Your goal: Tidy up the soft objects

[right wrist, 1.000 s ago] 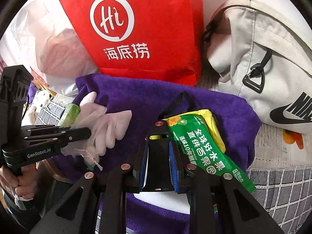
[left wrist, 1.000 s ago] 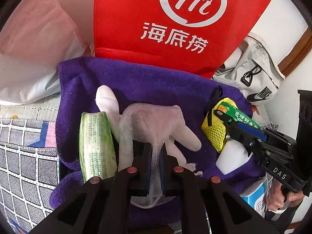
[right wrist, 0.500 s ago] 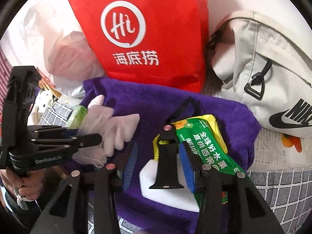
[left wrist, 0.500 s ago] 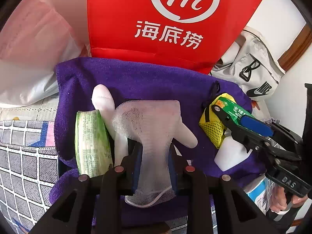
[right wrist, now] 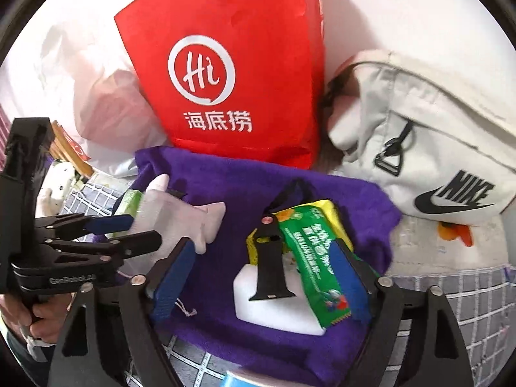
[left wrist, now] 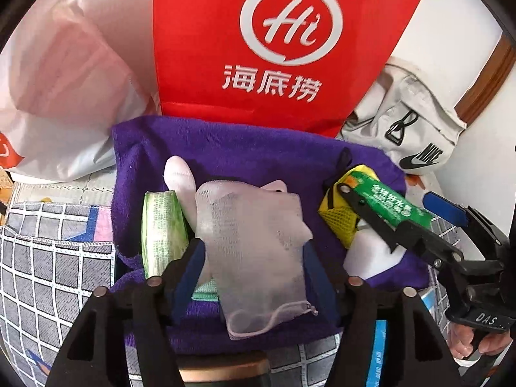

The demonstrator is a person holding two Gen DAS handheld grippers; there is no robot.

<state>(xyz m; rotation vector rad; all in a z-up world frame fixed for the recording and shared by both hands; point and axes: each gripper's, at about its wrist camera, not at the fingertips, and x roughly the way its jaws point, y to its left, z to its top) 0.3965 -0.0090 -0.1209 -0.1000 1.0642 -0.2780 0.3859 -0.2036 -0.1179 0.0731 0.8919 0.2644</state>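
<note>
Checked cloth covers the surface; on it: purple towel, red bag, white Nike bag.

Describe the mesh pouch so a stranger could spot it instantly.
Start at the red bag; the purple towel lies below it. Mid-towel, over a white glove, lies the mesh pouch: see-through white netting with a drawstring, unlike the green packet beside it.

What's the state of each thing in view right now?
Left gripper: open, astride the mesh pouch.
Right gripper: open, over the sponge.
Mesh pouch: flat on the glove, unheld.
Glove: flat on the towel.
Towel: spread out under everything.
Sponge: lying on the towel, unheld.
Green packet: lying across the sponge.
Red bag: upright behind the towel.
</note>
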